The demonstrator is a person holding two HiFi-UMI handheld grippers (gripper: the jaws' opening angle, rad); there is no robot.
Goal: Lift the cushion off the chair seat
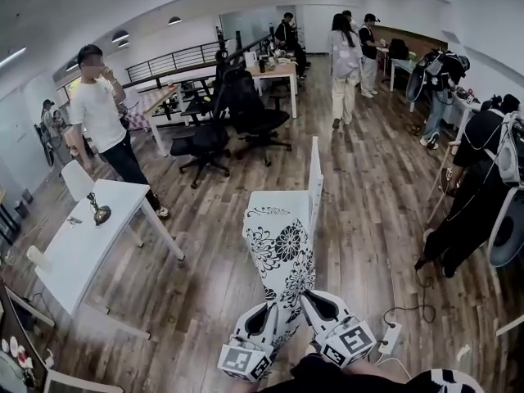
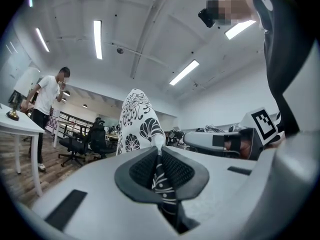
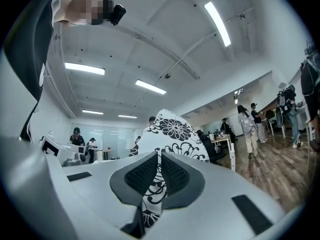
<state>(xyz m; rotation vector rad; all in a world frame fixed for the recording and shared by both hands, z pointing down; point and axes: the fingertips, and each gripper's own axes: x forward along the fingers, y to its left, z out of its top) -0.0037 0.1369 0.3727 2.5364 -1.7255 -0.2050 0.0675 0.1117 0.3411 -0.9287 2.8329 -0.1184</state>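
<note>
Clamping the near edge of the white, black-flowered cushion [image 1: 282,244], the left gripper [image 1: 266,313] and right gripper [image 1: 318,304] hold it aloft, tilted, just before the white chair [image 1: 314,174].

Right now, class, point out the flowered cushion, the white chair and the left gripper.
flowered cushion [image 1: 282,248]: head view, middle of its patterned face.
white chair [image 1: 314,174]: head view, on its upright back.
left gripper [image 2: 159,154]: left gripper view, between its jaws, shut on the cushion's edge.
</note>
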